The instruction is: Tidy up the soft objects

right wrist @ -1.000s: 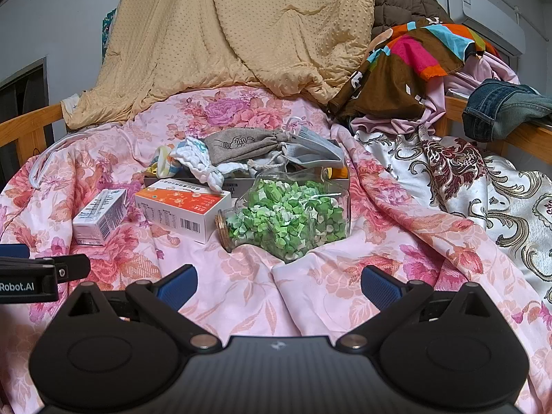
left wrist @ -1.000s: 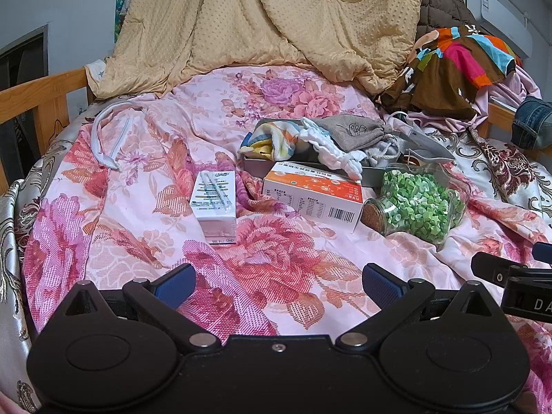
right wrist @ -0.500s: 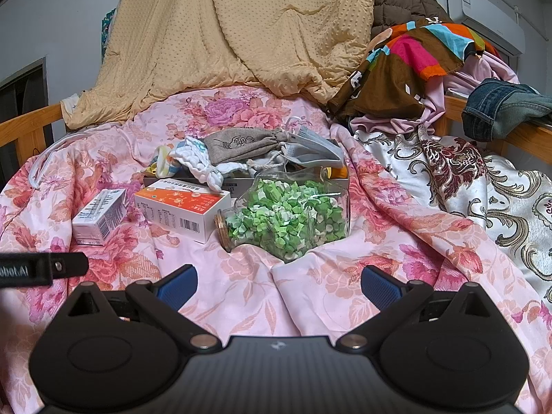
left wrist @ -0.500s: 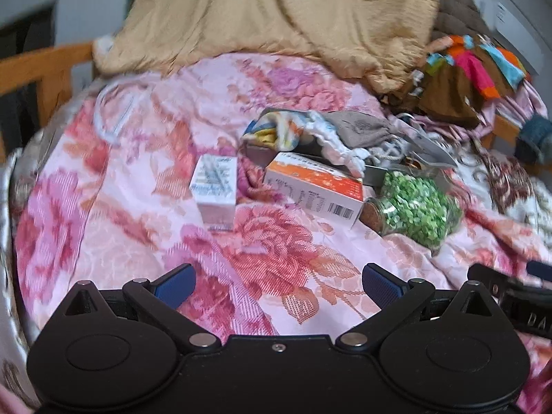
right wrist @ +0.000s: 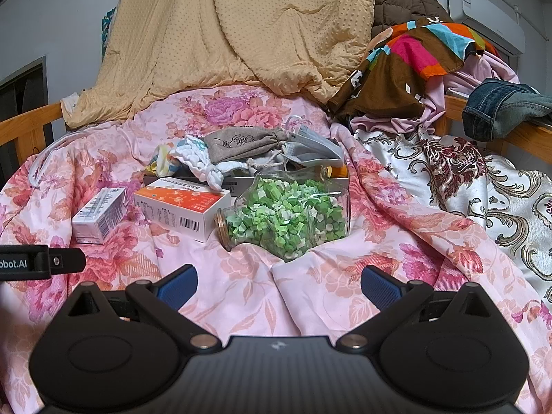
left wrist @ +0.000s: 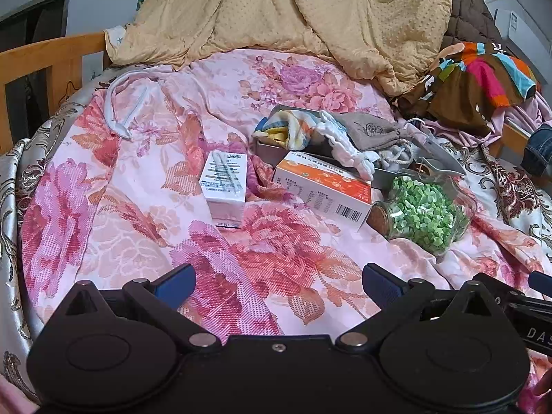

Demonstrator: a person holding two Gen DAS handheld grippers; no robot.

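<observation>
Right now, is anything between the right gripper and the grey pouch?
Yes. The jar of green bits lies on its side directly between the open right gripper and the grey pouch, with the orange box just left of that line.

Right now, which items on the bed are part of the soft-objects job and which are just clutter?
Task items:
grey drawstring pouch
white knitted cloth
striped sock
face mask
grey box that holds them

Lying about:
orange carton
small white carton
jar of green bits
tan blanket
jeans
</observation>
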